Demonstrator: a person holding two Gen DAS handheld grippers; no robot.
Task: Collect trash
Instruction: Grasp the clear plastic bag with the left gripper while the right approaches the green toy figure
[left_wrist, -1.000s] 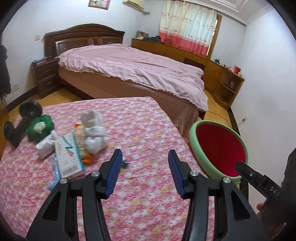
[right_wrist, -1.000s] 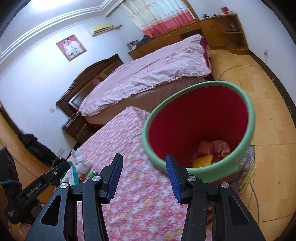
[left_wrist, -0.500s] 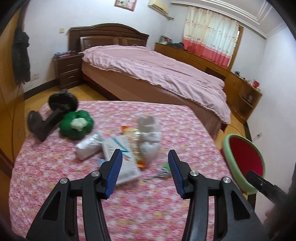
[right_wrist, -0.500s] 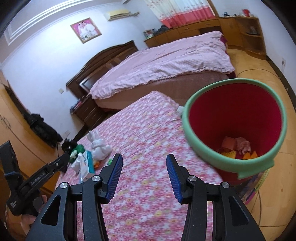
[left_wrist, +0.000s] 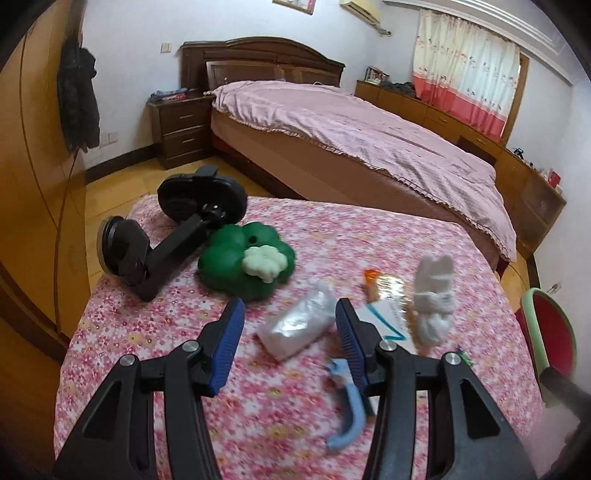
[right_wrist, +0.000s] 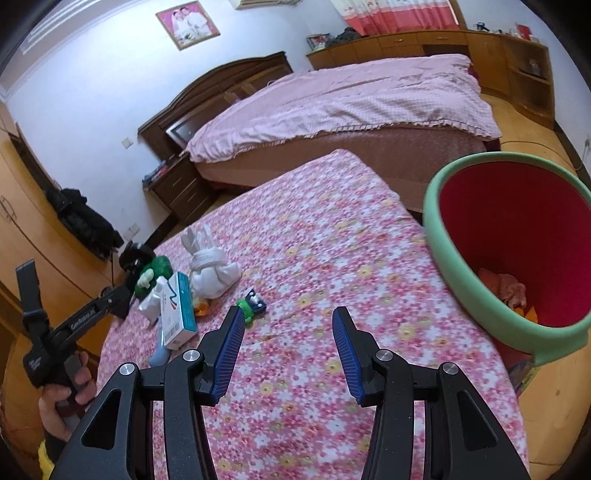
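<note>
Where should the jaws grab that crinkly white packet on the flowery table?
Probably across the middle of the white packet, pinching its two long sides and coming down from above. It lies flat, slanting away from the left gripper, whose open jaws already frame it. Its soft middle should squash easily, and both sides look free.

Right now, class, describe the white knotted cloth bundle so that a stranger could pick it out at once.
Start at the table with the pink floral cloth, beside the green-rimmed red bin. In the cluster of items toward its far left stands the white knotted cloth bundle, next to a white and teal box. Only it has two upright ear-like points, like a rabbit.
</note>
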